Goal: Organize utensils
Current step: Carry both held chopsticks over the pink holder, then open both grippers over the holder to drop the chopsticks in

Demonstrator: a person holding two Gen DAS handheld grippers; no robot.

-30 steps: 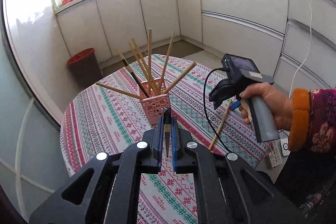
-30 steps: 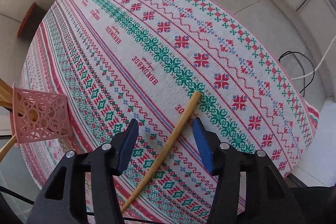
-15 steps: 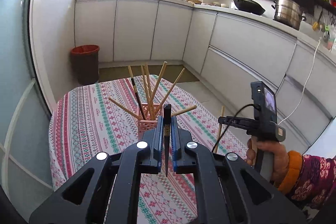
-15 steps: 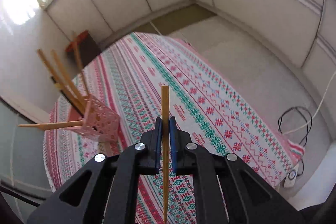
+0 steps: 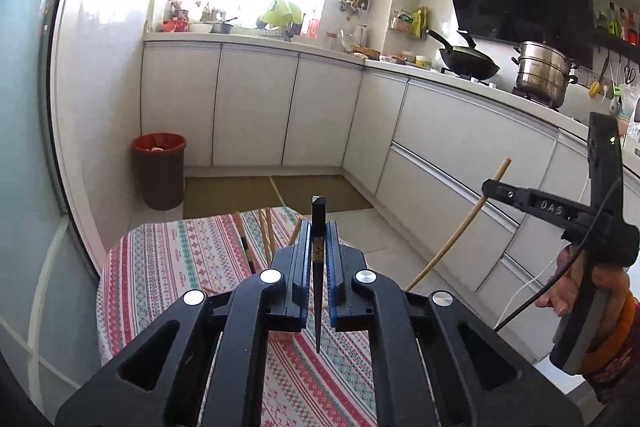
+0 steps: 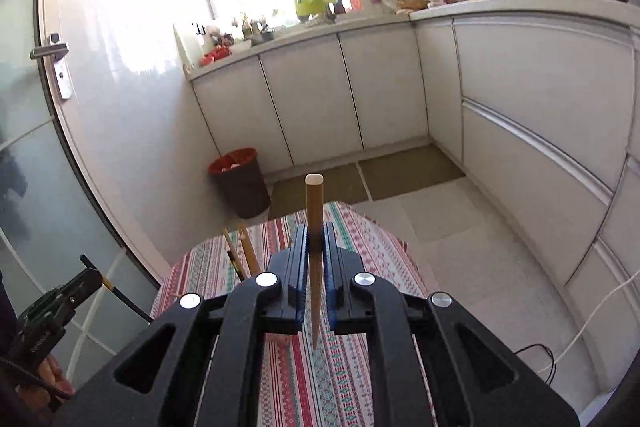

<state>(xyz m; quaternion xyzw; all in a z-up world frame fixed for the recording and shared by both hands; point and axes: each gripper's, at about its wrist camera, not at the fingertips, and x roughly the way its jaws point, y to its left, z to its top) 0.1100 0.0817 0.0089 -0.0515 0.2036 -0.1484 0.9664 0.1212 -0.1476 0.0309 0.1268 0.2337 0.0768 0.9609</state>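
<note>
My left gripper (image 5: 318, 239) is shut on a black chopstick (image 5: 318, 227) that stands upright between its pads. My right gripper (image 6: 315, 239) is shut on a wooden chopstick (image 6: 313, 203), also upright; it shows too in the left wrist view (image 5: 460, 227), held by the right gripper (image 5: 490, 187) at the right. Both grippers are raised above the patterned tablecloth (image 5: 172, 259). Tips of several wooden chopsticks (image 5: 265, 231) rise behind my left fingers; the pink holder under them is hidden. Those tips also show in the right wrist view (image 6: 246, 251).
A brown bin with a red rim (image 5: 160, 171) stands on the floor beyond the table. White kitchen cabinets (image 5: 256, 107) run along the back and right. The left gripper (image 6: 86, 277) with its black chopstick shows at the lower left of the right wrist view.
Both grippers have tilted up and risen, so the views swing from the table to the kitchen. The right gripper closed on the wooden chopstick and lifted it off the cloth.
</note>
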